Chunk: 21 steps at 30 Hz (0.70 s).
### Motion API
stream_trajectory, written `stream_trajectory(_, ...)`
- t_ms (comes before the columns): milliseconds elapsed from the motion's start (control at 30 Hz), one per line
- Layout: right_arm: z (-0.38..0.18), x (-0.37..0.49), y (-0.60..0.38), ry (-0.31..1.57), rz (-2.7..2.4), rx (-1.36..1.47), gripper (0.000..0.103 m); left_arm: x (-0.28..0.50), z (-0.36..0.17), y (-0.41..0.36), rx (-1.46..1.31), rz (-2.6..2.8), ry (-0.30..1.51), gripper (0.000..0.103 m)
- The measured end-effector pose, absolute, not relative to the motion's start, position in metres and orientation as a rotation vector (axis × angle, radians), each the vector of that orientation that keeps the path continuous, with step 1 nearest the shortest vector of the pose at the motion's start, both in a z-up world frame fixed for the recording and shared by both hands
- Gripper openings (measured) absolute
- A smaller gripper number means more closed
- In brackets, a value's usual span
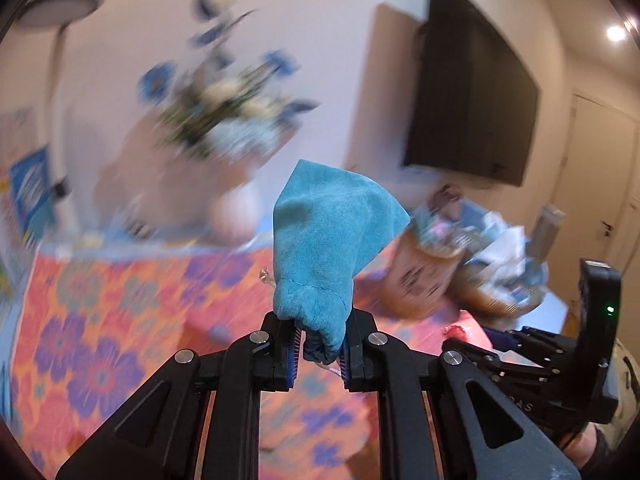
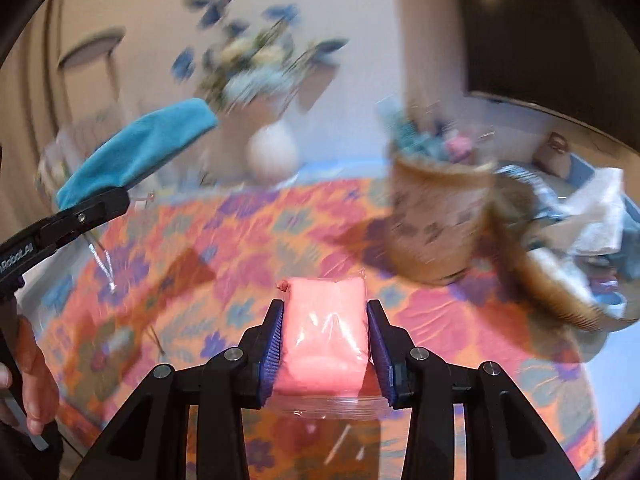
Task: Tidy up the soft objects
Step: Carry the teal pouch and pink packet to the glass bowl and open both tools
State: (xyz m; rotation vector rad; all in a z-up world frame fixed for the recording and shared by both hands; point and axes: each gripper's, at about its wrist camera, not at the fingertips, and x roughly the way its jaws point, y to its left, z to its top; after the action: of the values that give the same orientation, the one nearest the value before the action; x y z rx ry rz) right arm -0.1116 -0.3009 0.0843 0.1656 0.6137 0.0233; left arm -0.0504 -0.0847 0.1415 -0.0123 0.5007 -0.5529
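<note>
My left gripper [image 1: 320,350] is shut on a teal plush cloth [image 1: 324,248] and holds it up above the flowered tablecloth [image 1: 120,320]. The same cloth [image 2: 136,160] shows at the left of the right wrist view. My right gripper [image 2: 326,344] is shut on a pink soft pack in clear wrap [image 2: 326,340], held above the table. A round woven basket [image 2: 436,220] with soft items stands to the right. The right gripper [image 1: 500,340] shows at the lower right of the left wrist view. Both views are blurred by motion.
A white vase of blue and white flowers [image 2: 272,152] stands at the table's far side. A second basket with white and blue cloths [image 2: 580,248] lies at the far right. A dark TV [image 1: 472,92] hangs on the wall. A floor lamp [image 1: 60,12] stands at left.
</note>
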Motion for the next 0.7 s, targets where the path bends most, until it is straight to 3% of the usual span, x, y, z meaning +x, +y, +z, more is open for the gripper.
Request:
stream_trajectory(300, 0.155, -0.127, -0.432, 0.435, -0.33, 0.24, 0.039, -0.038, 0.188, -0.223, 0.072, -0.799, 0.472, 0.012)
stream_trajectory(700, 0.145, -0.092, -0.574, 0.498, -0.346, 0.488, 0.039, -0.02, 0.142, -0.367, 0.132, -0.893, 0.632, 0.012)
